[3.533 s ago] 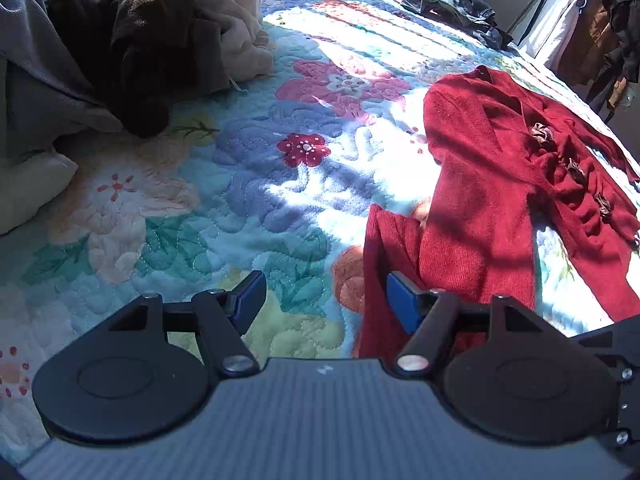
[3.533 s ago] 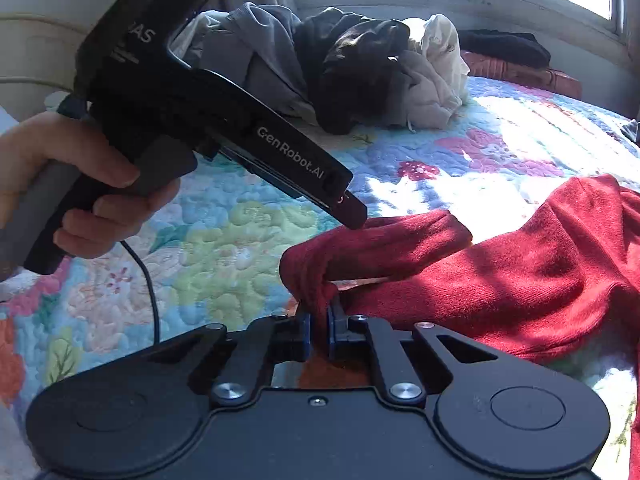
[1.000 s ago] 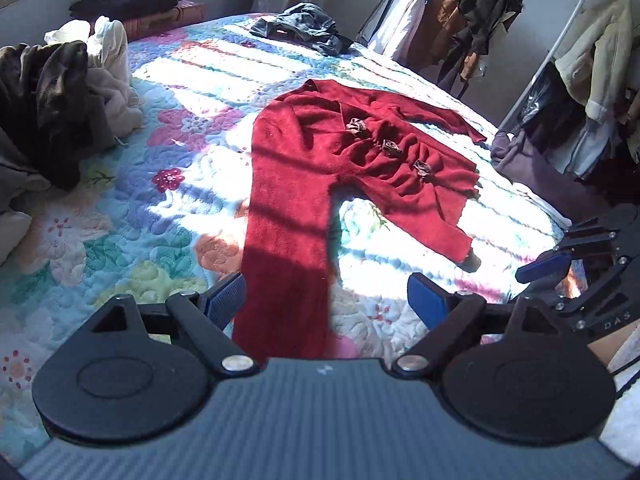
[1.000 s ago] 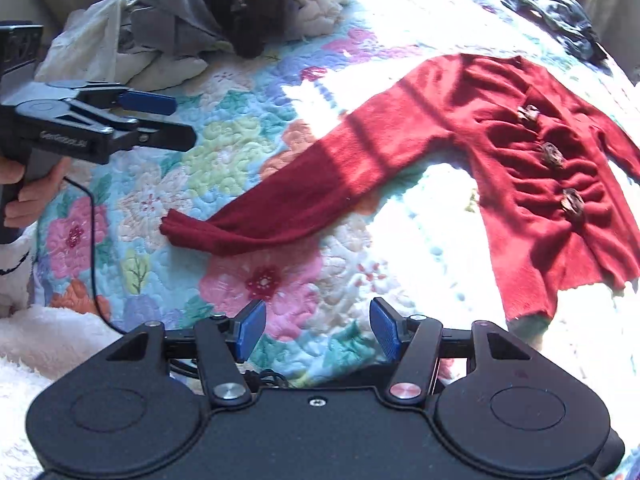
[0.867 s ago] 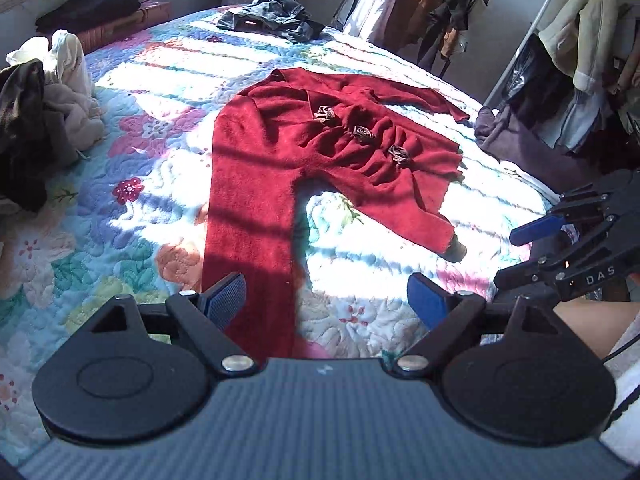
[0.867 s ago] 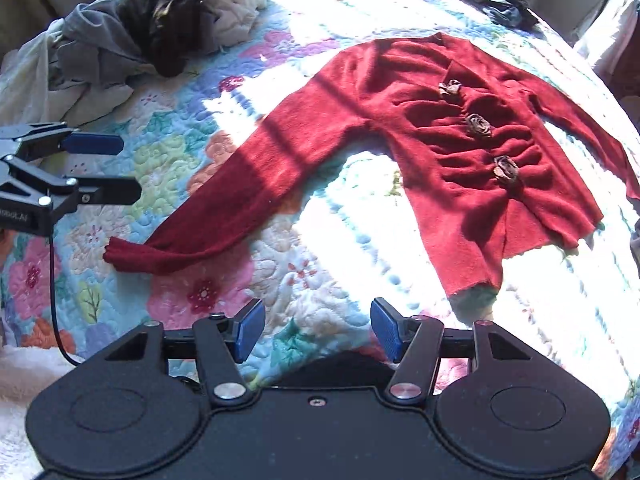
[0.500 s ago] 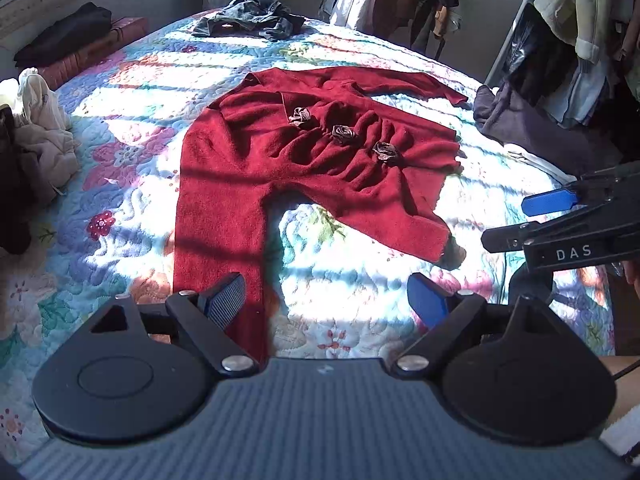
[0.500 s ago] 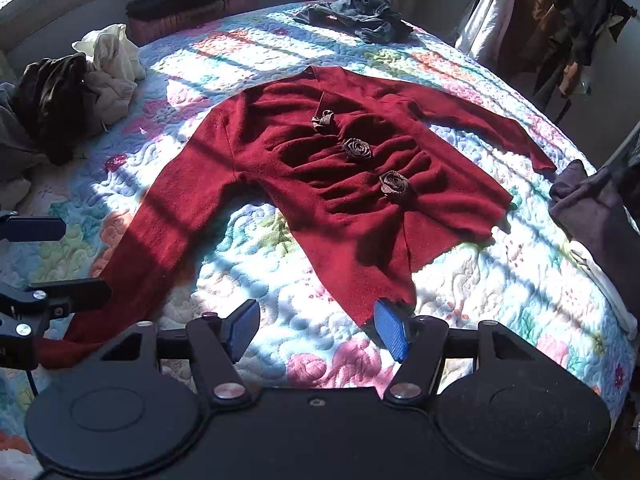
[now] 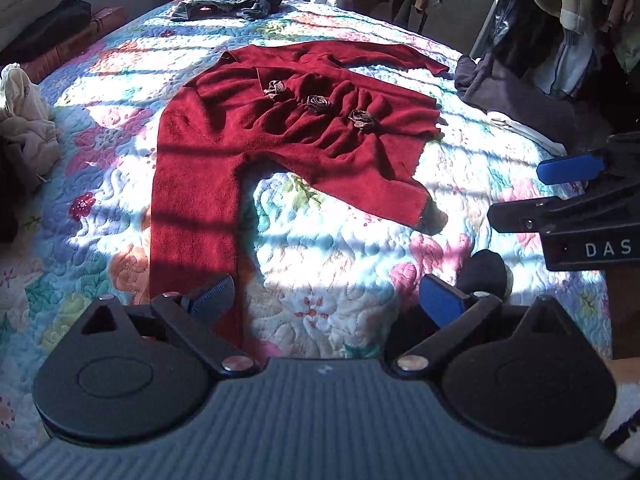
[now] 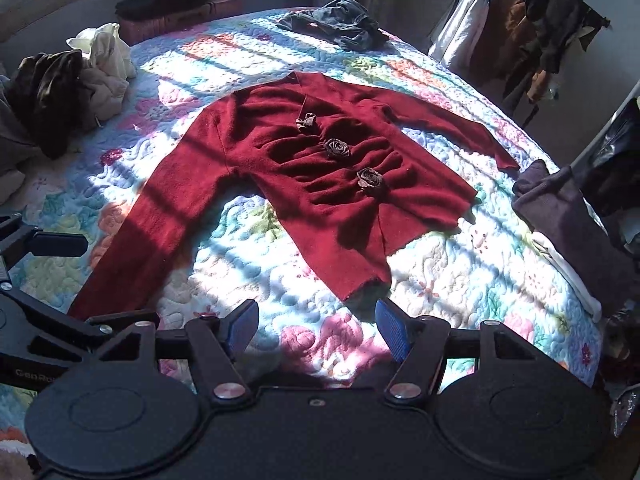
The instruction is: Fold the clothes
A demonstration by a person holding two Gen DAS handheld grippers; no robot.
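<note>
Our left tongs (image 9: 326, 294) are opening, empty; our right tongs (image 10: 316, 330) gape empty. The red knitted cardigan (image 10: 320, 184) lies flat on the floral quilted bed (image 10: 460, 272). Only the right view shows the dark heap of clothes (image 10: 48, 88) left of the cardigan.

Bedroom: quilted bed (image 10: 440, 264), hanging clothes (image 10: 552, 12)

The red cardigan (image 9: 288, 132) is losing its near sleeve cuff behind the left gripper (image 9: 324, 300). Beside the cardigan, the right gripper (image 9: 568, 192) is running off the frame edge, its holder unseen.
</note>
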